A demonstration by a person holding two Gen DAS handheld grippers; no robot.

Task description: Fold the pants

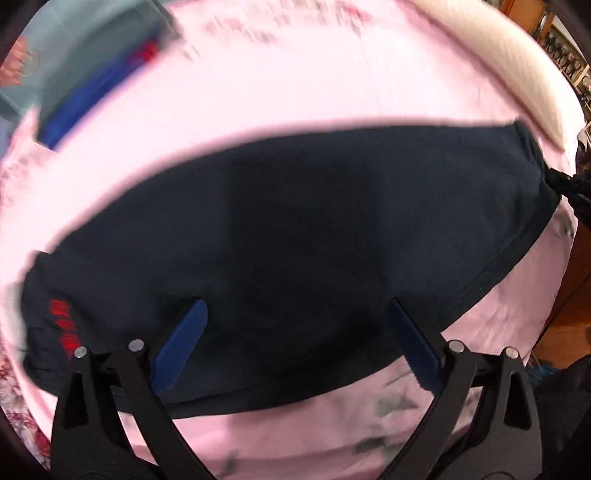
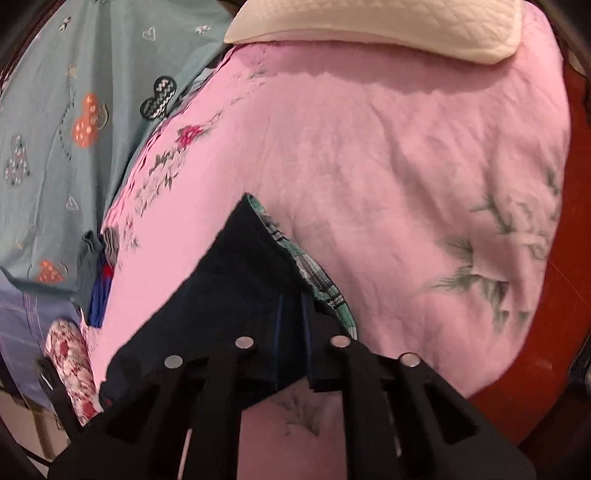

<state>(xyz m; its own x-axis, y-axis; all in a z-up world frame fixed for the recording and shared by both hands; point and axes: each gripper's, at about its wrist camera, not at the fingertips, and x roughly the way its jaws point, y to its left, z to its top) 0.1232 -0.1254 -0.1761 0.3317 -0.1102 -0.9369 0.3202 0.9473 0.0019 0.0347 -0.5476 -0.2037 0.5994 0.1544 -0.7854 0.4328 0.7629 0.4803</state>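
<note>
Dark navy pants (image 1: 314, 229) lie spread across a pink floral bedspread (image 1: 295, 81), with red lettering (image 1: 64, 325) near their left end. My left gripper (image 1: 295, 314) is open just above the pants' near edge, its blue pads (image 1: 184, 339) wide apart and empty. In the right wrist view my right gripper (image 2: 291, 314) is shut on a lifted edge of the navy pants (image 2: 240, 280), whose green plaid lining (image 2: 317, 280) shows beside the fingers.
A cream quilted pillow (image 2: 369, 26) lies at the bed's far end. A teal patterned sheet (image 2: 74, 110) and blue folded clothes (image 2: 98, 295) lie to the left. Red-brown wooden furniture (image 2: 561, 332) borders the bed on the right.
</note>
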